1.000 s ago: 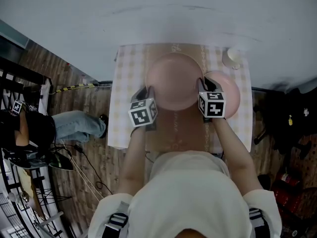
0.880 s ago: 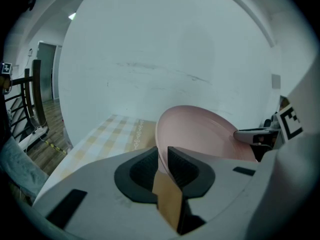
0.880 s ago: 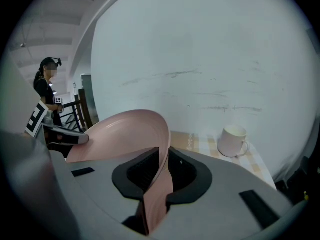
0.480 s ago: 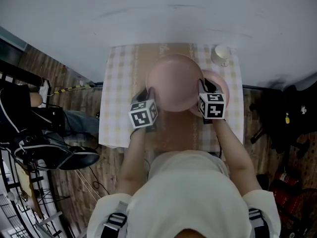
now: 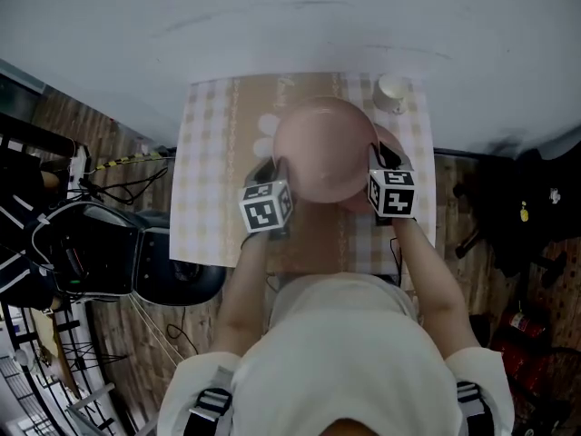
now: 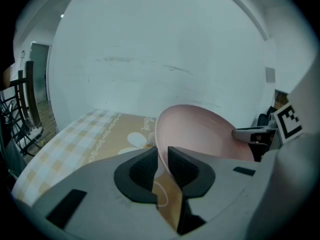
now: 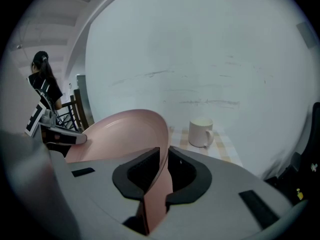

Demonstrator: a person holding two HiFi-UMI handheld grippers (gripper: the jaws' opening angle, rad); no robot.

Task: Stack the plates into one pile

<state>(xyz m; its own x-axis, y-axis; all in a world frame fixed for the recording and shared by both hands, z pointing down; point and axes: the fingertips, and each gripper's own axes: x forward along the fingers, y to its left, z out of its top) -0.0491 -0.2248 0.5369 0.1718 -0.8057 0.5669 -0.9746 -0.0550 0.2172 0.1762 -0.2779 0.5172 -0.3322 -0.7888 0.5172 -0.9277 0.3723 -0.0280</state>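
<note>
A large pink plate (image 5: pixel 325 148) hangs above the checked tablecloth (image 5: pixel 211 171), held at both sides. My left gripper (image 5: pixel 276 165) is shut on the plate's left rim, and my right gripper (image 5: pixel 375 158) is shut on its right rim. A second pink plate (image 5: pixel 400 147) lies on the table under the held one, with only a sliver showing at the right. In the left gripper view the plate (image 6: pixel 200 134) rises from the jaws of the left gripper (image 6: pixel 161 160). In the right gripper view the plate's rim (image 7: pixel 125 131) runs between the right gripper's (image 7: pixel 164 166) jaws.
A white mug (image 5: pixel 392 91) (image 7: pixel 201 132) stands at the table's far right corner. The table backs onto a white wall. A dark office chair (image 5: pixel 118 252) and cables are on the wooden floor at the left. Dark gear lies on the floor at the right.
Both grippers carried the plate to the right across the table, so it now covers most of the second plate. A person at the left has left the head view.
</note>
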